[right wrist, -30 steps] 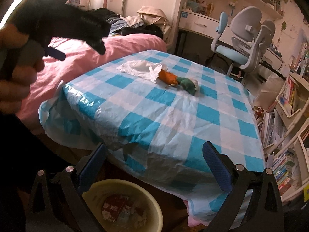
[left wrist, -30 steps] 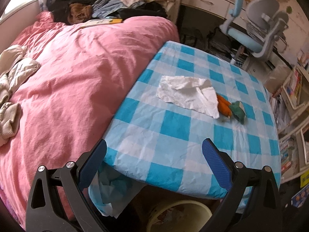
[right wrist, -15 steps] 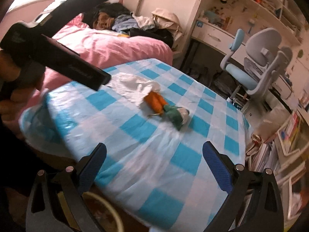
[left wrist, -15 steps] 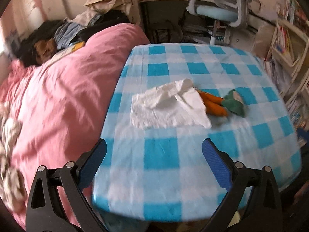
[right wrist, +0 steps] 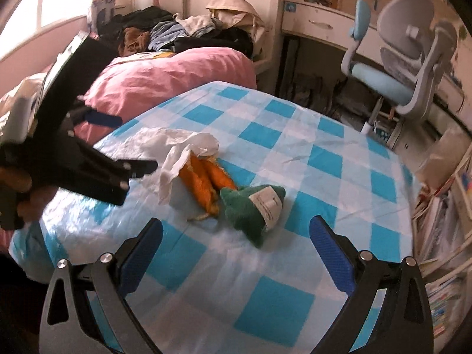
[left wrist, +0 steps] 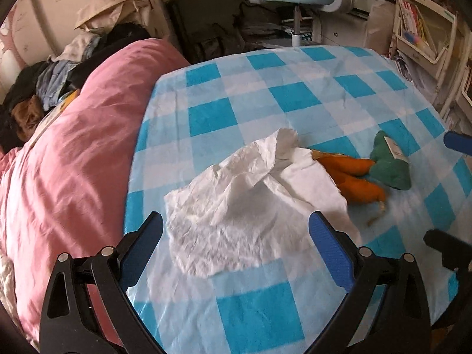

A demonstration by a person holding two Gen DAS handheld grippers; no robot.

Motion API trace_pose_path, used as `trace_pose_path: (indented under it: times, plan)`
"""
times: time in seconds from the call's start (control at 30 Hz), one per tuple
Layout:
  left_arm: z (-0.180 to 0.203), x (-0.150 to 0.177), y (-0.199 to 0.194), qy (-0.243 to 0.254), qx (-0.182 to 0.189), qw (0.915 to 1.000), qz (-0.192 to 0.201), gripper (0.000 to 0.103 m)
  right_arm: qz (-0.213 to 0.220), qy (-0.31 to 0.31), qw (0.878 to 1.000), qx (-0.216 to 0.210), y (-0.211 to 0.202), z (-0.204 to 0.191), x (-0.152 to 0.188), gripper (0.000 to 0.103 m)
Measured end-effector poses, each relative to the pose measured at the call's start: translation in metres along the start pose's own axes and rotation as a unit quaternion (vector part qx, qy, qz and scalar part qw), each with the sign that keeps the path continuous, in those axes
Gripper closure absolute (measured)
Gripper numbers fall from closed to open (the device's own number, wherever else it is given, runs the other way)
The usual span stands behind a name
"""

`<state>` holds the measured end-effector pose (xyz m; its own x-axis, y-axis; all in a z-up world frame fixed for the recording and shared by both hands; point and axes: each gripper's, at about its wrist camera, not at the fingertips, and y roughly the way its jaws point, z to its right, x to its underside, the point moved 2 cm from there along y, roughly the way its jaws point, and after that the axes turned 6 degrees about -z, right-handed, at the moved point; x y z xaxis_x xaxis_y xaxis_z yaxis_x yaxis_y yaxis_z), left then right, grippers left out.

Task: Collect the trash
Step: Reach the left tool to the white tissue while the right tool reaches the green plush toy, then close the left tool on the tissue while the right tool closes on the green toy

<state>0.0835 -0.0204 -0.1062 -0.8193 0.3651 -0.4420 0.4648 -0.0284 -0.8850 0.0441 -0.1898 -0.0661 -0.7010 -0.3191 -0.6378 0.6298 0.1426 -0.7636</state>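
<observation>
On the blue-checked tablecloth (left wrist: 212, 115) the crumpled white tissue (left wrist: 250, 206) lies with one edge over a plush carrot (left wrist: 354, 177). Since a second ago the left gripper (left wrist: 236, 236) has moved from the table's near edge to hang right over the tissue, fingers wide apart, gripping nothing. Its partner, the right gripper (right wrist: 236, 236), has closed in on the carrot, fingers likewise spread and empty

Daylight from a window (right wrist: 56, 11) at far left, blown out to white. Room otherwise warm & fairly dim. Glare on the tablecloth (right wrist: 88, 215) near left; soft shadow under the tissue (left wrist: 247, 206). Strong fisheye bending w/ dark corners (both views). Left gripper (right wrist: 118, 144) looks motion-blurred, probably.
</observation>
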Motion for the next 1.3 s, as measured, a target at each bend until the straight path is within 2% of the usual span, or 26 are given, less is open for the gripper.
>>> trace_pose_path:
  times: [0.1,0.17,0.2,0.27,0.3,0.33,0.37,0.4,0.47,0.53,0.63,0.77,0.8,0.83,0.87,0.9,0.93,1.0,1.17,1.27,1.3]
  plan:
    - [0.008,-0.004,0.008,0.019,0.000,0.9998,-0.004,0.009,-0.002,0.018,1.000,-0.009,0.008,0.007,-0.005,0.008]
    - [0.015,-0.006,0.015,0.035,0.005,0.9993,-0.015,0.024,-0.004,0.034,0.999,-0.016,0.014,0.013,-0.008,0.008]
    - [0.018,-0.006,0.020,0.043,0.008,0.9987,-0.027,0.042,-0.004,0.040,0.999,-0.019,0.016,0.016,-0.010,0.008]
    - [0.018,-0.009,0.020,0.043,0.026,0.9984,-0.026,0.066,-0.004,0.061,0.998,-0.030,0.022,0.024,-0.013,0.008]
    - [0.018,-0.010,0.020,0.043,0.034,0.9981,-0.030,0.083,-0.005,0.066,0.997,-0.034,0.024,0.027,-0.014,0.009]
    - [0.017,-0.011,0.020,0.043,0.029,0.9981,-0.034,0.094,-0.006,0.074,0.997,-0.039,0.027,0.030,-0.014,0.012]
    - [0.016,-0.012,0.020,0.043,0.028,0.9980,-0.037,0.097,-0.009,0.077,0.996,-0.041,0.030,0.032,-0.015,0.014]
    - [0.013,-0.012,0.019,0.039,0.033,0.9979,-0.040,0.102,-0.017,0.081,0.996,-0.044,0.035,0.034,-0.015,0.021]
    - [0.006,-0.015,0.014,0.027,0.033,0.9984,-0.036,0.102,-0.031,0.089,0.994,-0.053,0.041,0.037,-0.014,0.030]
    - [-0.004,-0.020,0.004,0.006,0.040,0.9989,-0.023,0.102,-0.042,0.097,0.992,-0.066,0.046,0.040,-0.013,0.046]
    - [-0.022,-0.027,-0.013,-0.035,0.052,0.9980,0.002,0.102,-0.042,0.098,0.992,-0.072,0.045,0.039,-0.013,0.051]
    - [-0.031,-0.026,-0.010,-0.049,0.055,0.9973,-0.001,0.101,-0.036,0.095,0.992,-0.069,0.043,0.040,-0.012,0.061]
    - [-0.029,-0.025,-0.005,-0.043,0.060,0.9972,-0.009,0.095,-0.036,0.096,0.992,-0.070,0.043,0.041,-0.012,0.061]
    - [-0.027,-0.025,-0.001,-0.038,0.062,0.9972,-0.015,0.074,-0.038,0.097,0.992,-0.071,0.044,0.041,-0.011,0.061]
    - [-0.023,-0.024,0.003,-0.028,0.058,0.9977,-0.019,0.059,-0.042,0.097,0.992,-0.072,0.045,0.041,-0.011,0.061]
    - [-0.018,-0.023,0.006,-0.016,0.040,0.9990,-0.015,0.028,-0.042,0.098,0.992,-0.071,0.046,0.041,-0.011,0.060]
    - [-0.013,-0.022,0.007,-0.001,0.013,0.9999,-0.004,0.020,-0.042,0.101,0.992,-0.070,0.046,0.042,-0.010,0.058]
    - [-0.007,-0.022,0.009,0.016,-0.006,0.9999,0.002,0.017,-0.043,0.104,0.991,-0.068,0.046,0.043,-0.009,0.048]
    - [-0.011,-0.022,0.027,0.008,-0.030,0.9994,-0.012,0.012,-0.047,0.106,0.990,-0.078,0.048,0.044,-0.007,0.047]
    - [-0.018,-0.021,0.038,-0.016,-0.012,0.9996,-0.022,0.012,-0.050,0.098,0.990,-0.086,0.049,0.041,-0.007,0.049]
    - [-0.021,-0.022,0.039,-0.030,0.008,0.9992,-0.026,0.021,-0.050,0.096,0.990,-0.089,0.049,0.040,-0.007,0.056]
